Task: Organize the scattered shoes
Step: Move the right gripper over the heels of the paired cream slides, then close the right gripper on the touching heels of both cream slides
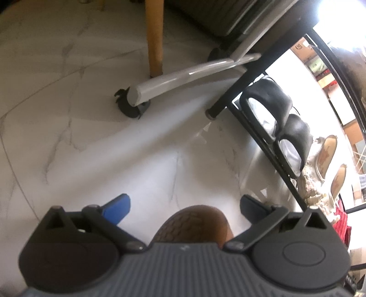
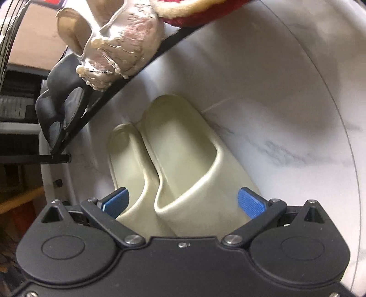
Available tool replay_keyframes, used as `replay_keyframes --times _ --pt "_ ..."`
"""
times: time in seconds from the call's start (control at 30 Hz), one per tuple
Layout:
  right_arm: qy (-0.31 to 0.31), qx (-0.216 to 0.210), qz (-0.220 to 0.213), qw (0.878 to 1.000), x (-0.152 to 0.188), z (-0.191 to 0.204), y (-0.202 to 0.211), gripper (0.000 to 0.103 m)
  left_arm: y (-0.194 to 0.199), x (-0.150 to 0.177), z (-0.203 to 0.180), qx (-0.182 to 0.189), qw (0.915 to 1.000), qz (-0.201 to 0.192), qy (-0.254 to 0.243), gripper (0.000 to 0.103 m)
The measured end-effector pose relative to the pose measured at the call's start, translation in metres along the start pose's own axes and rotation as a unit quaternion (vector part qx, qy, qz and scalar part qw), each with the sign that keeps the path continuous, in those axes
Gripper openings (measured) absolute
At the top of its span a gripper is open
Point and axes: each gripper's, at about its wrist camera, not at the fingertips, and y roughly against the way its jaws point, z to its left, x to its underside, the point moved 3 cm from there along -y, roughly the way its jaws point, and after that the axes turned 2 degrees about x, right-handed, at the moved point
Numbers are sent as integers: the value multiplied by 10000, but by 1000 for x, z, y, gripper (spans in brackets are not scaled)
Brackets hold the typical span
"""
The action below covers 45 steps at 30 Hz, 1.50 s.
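Note:
In the right wrist view a pair of cream slide sandals [image 2: 173, 160] lies side by side on the white marble floor, below the black shoe rack [image 2: 128, 84]. My right gripper [image 2: 183, 202] is open, its blue pads on either side of the pair's near end. On the rack sit a pearl-beaded shoe [image 2: 121, 52], black slippers [image 2: 61, 91] and a red fuzzy slipper [image 2: 196, 13]. In the left wrist view my left gripper [image 1: 183, 205] is open above bare floor, with a brown mesh-covered thing [image 1: 196, 224] between its arms. The black slippers [image 1: 274, 114] and beaded shoes [image 1: 324, 164] show on the rack at right.
An office chair's grey leg and castor [image 1: 135, 100] stand on the floor ahead of the left gripper, beside a wooden leg [image 1: 155, 38]. The rack's black foot [image 1: 212, 112] rests near them. Marble floor [image 2: 286, 114] lies to the right of the sandals.

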Motion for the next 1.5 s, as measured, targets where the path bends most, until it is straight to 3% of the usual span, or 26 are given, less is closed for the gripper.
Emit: replay_keyframes --times 0.17,0.3,0.57,0.83,1.03,1.17,1.3,1.33,1.4,1.43,1.5 --pt "-393 -69 466 9981 16 -8 -10 103 1 1 -2 14 10000 -4 -44 102" --pt "-586 23 582 9966 28 -9 -20 103 2 1 -2 5 10000 -4 -35 102" --pt "-539 -242 205 9980 21 5 -19 103 -2 -1 -2 -15 10000 0 -57 102" --pt "-708 -436 289 9961 19 6 -30 103 -3 -2 -2 -51 9999 -43 -114 102" --pt "-271 -478 823 9951 30 18 -25 103 -5 -3 0 -49 9999 -67 -108 102" --pt "324 -628 659 9953 28 40 1 103 -5 -2 -1 -22 9999 -65 -111 102" --pt "1509 -144 -188 9883 17 77 25 103 -3 -1 -5 -34 9995 -123 -273 102" --pt "2059 298 -392 9773 16 93 22 103 -3 0 -8 -30 9992 -143 -364 102" --pt "2581 714 -323 9629 17 102 13 99 -1 1 -13 -30 9983 -191 -543 102" --pt "2745 863 -271 9573 17 106 6 87 0 2 -16 -35 9978 -219 -628 102" --pt "2978 1167 -128 9474 14 115 -10 78 1 3 -20 -37 9970 -256 -732 102"
